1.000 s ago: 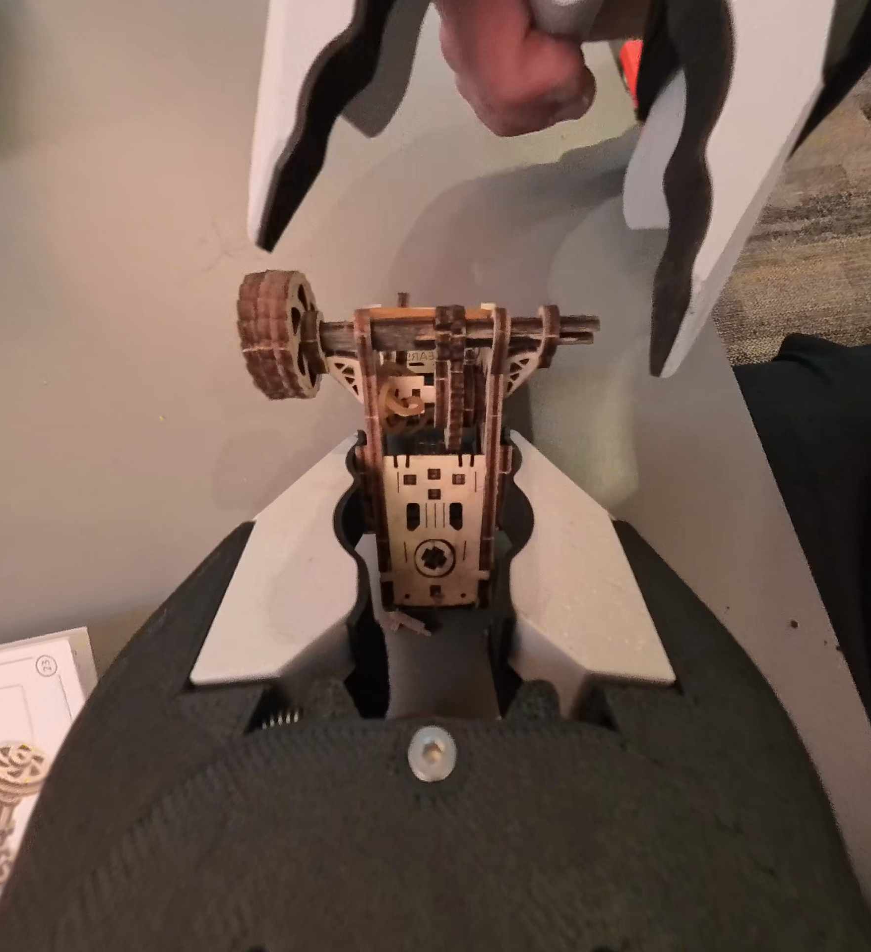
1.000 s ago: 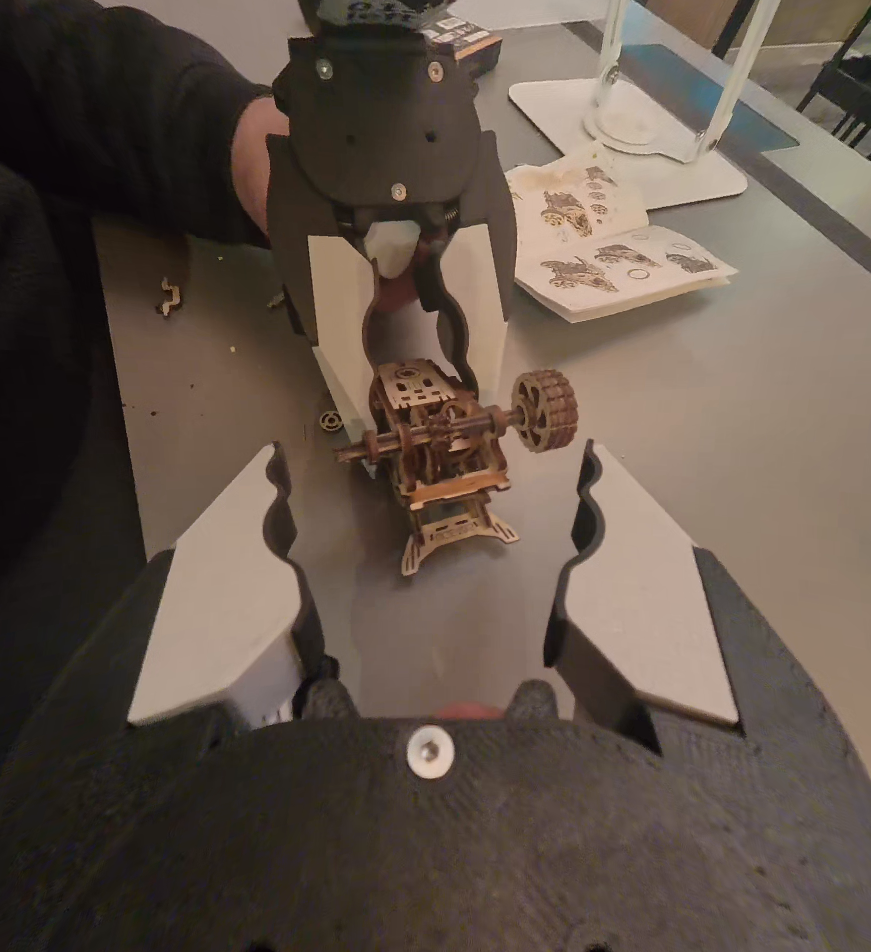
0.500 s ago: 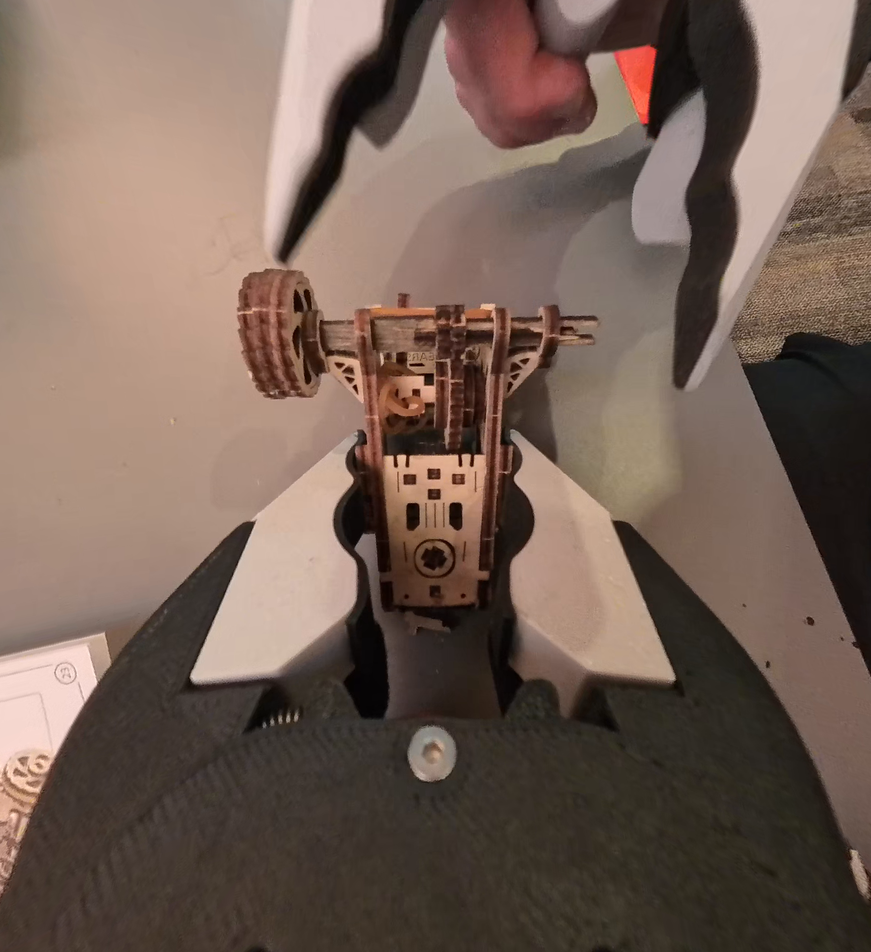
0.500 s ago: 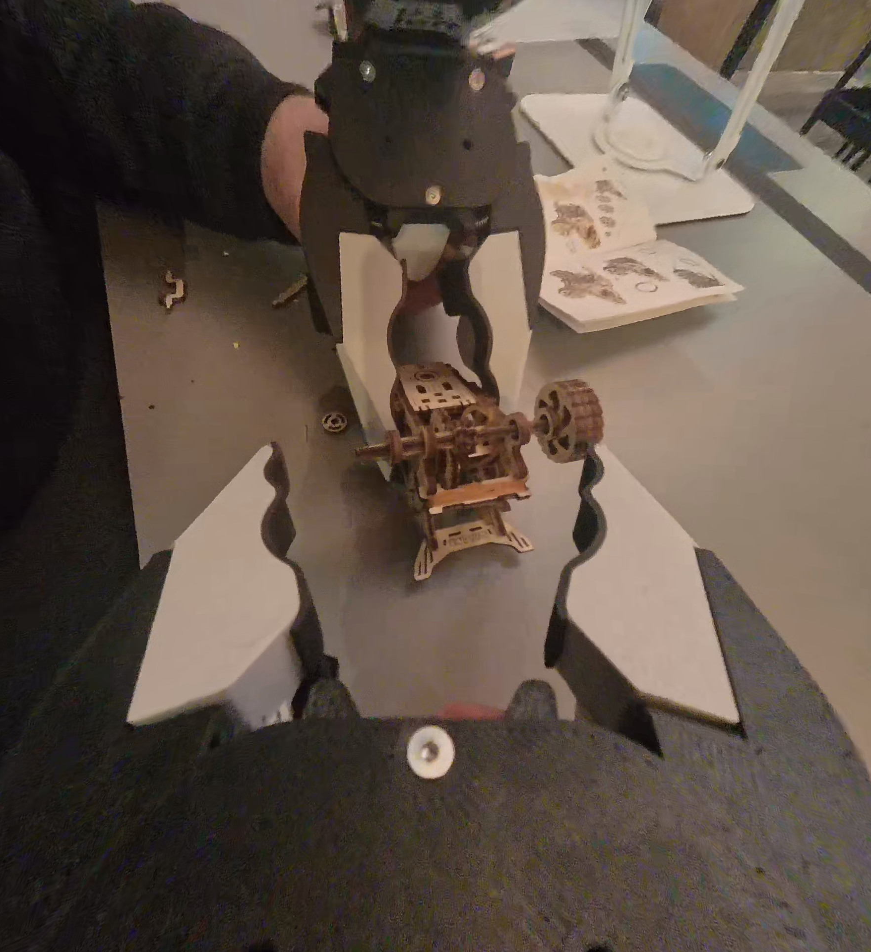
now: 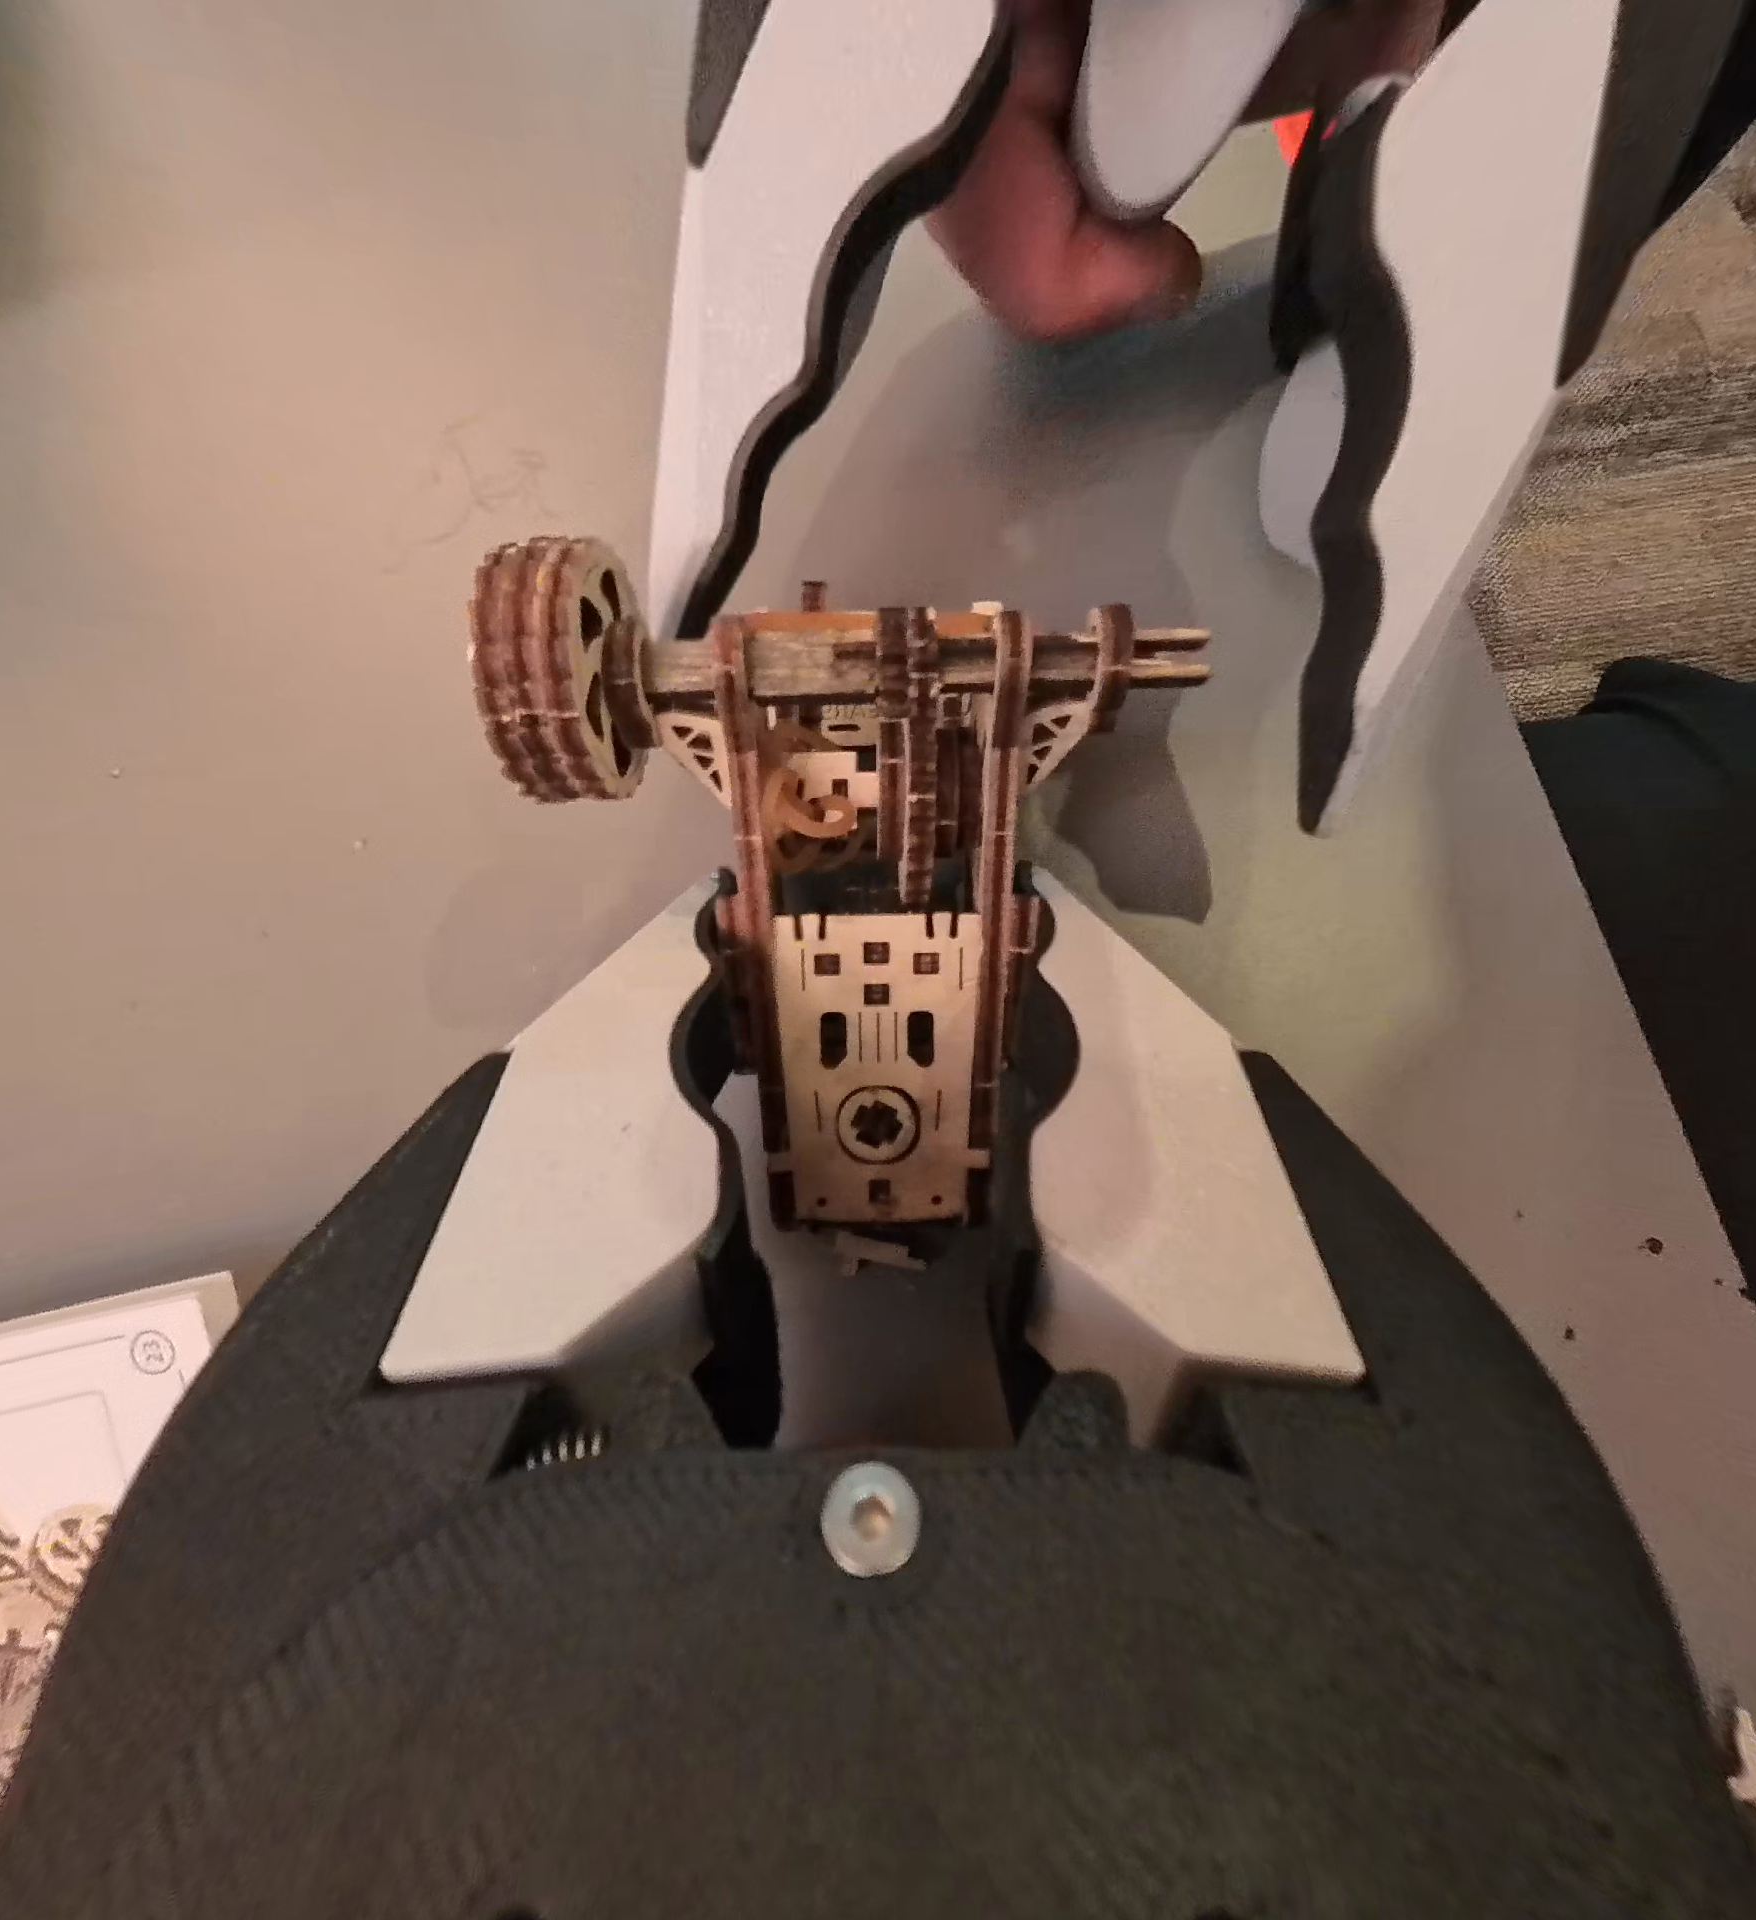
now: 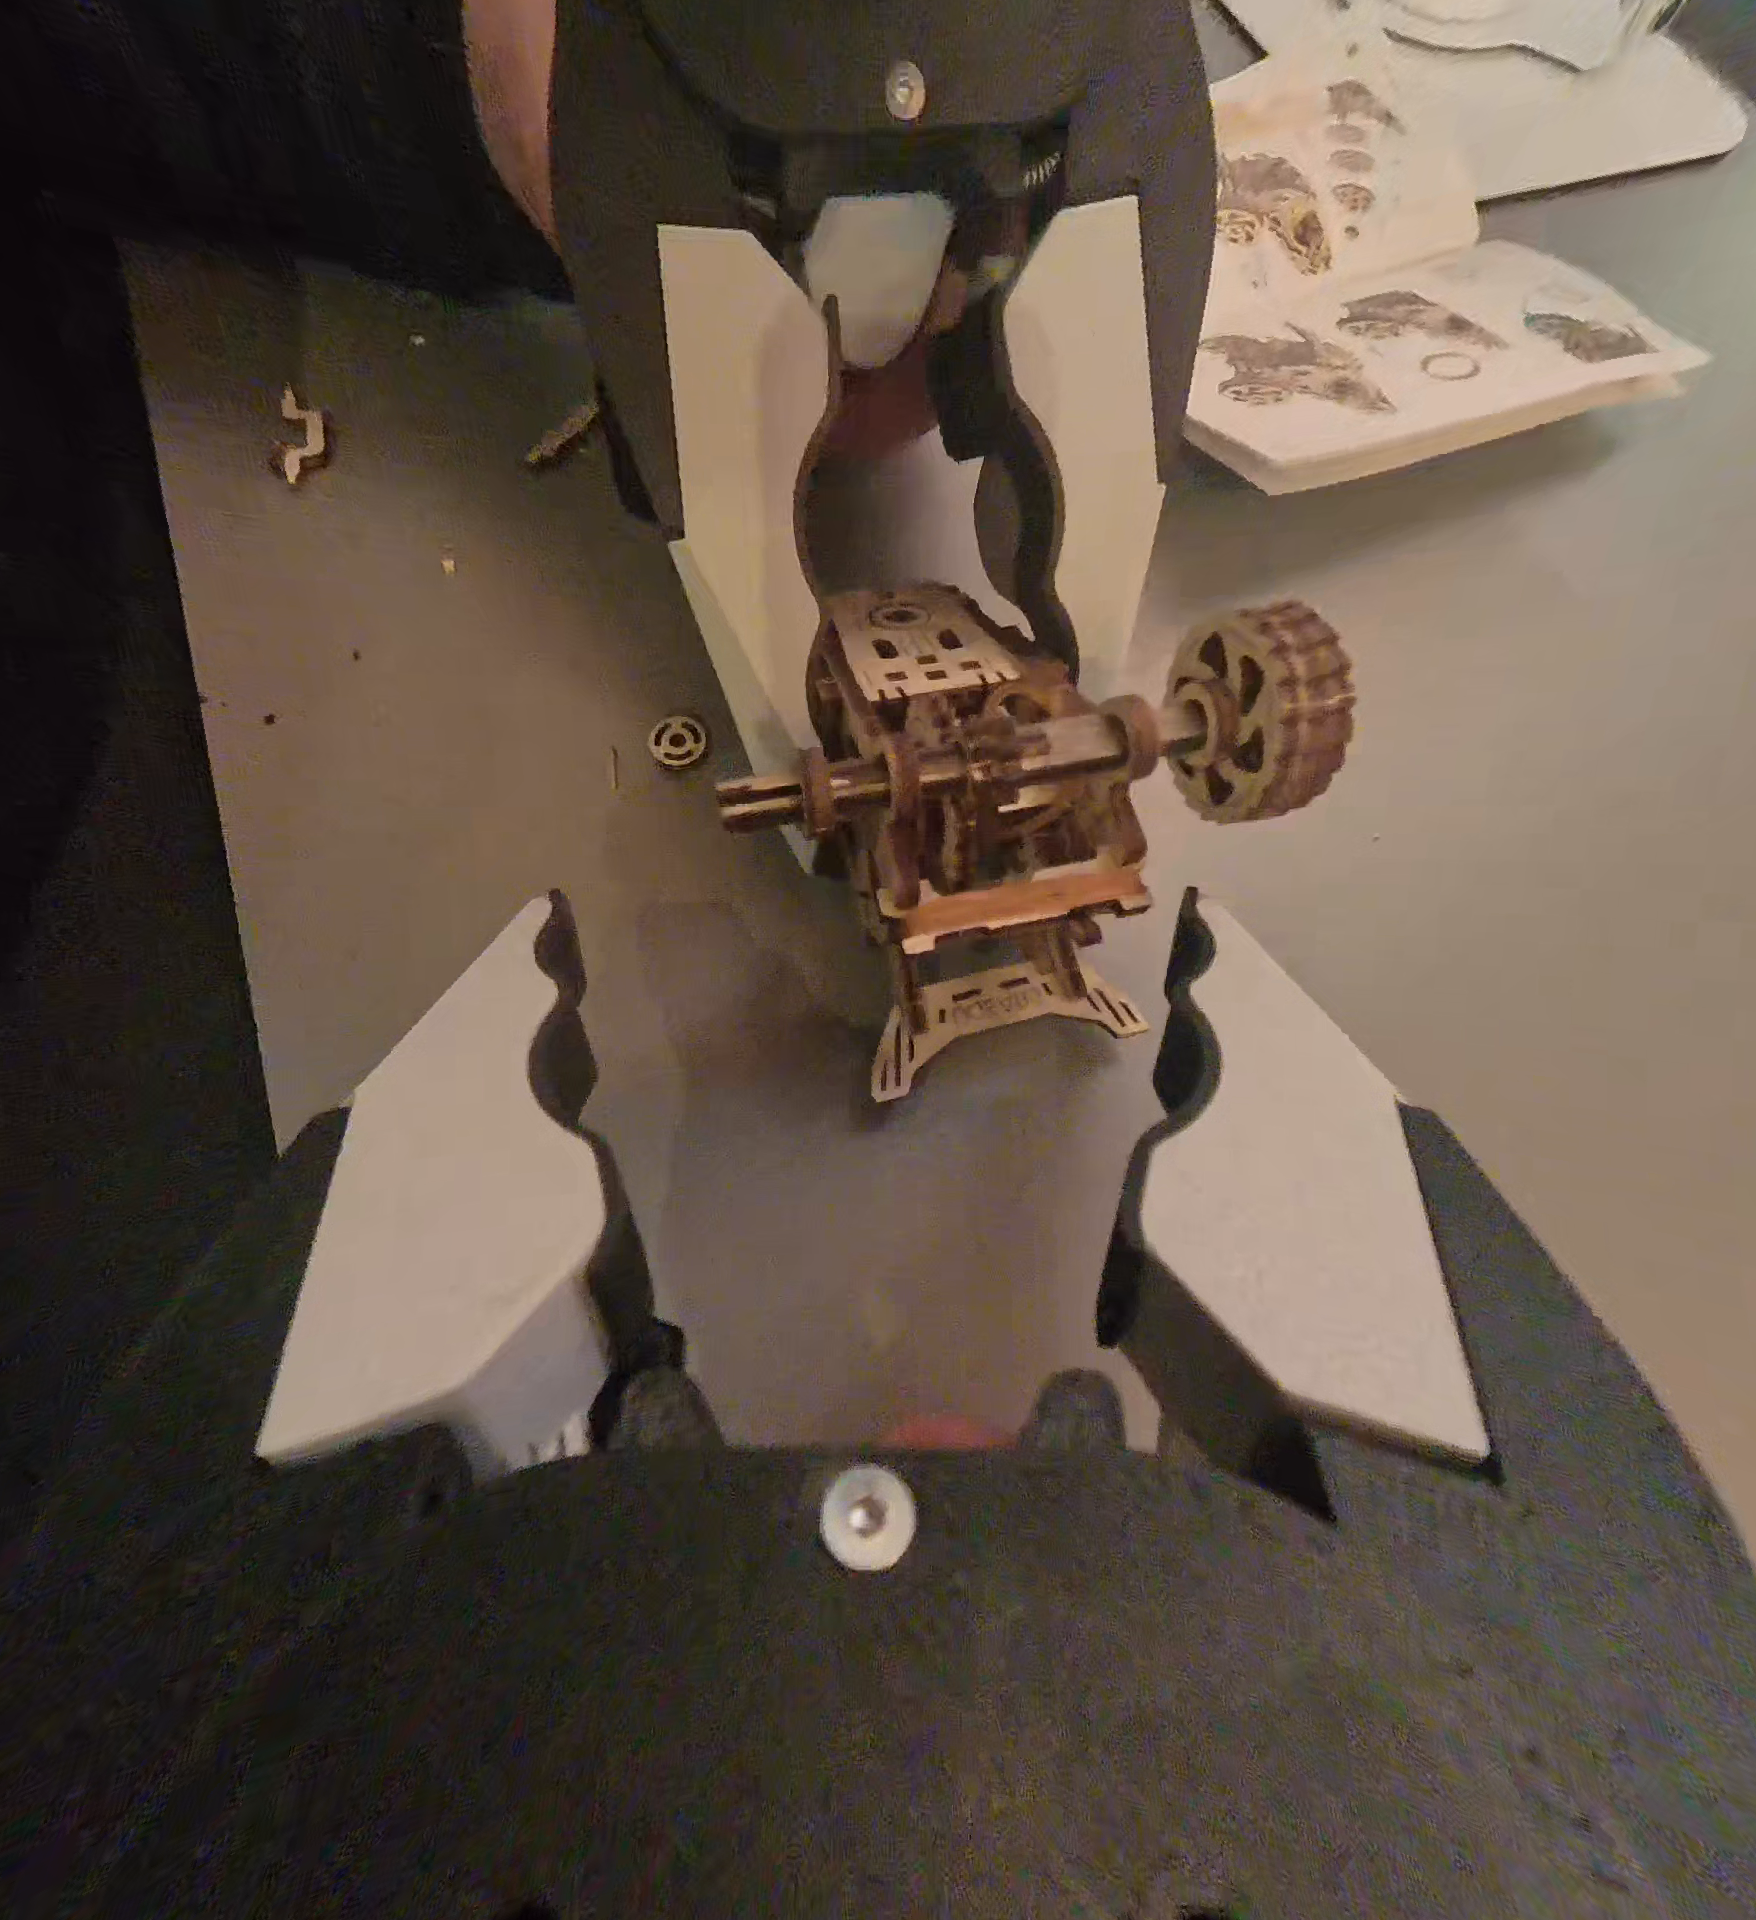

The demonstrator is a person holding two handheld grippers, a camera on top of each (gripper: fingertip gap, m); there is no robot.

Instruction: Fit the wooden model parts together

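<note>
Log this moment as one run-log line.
left gripper: shut on wooden model | right gripper: open, empty, facing model | wheel: one axle end only

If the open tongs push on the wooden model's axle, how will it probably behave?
The wooden model looks light and fragile: thin cut plates. Its axle carries one wheel only, so a push there may twist it in the left tongs. The bare axle end looks thin and could snap.

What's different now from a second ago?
The open right gripper has moved closer to the model, its fingers now flanking the model's front; it has gripped nothing. The left gripper stays clamped on the model, wheel still on one axle end.
</note>
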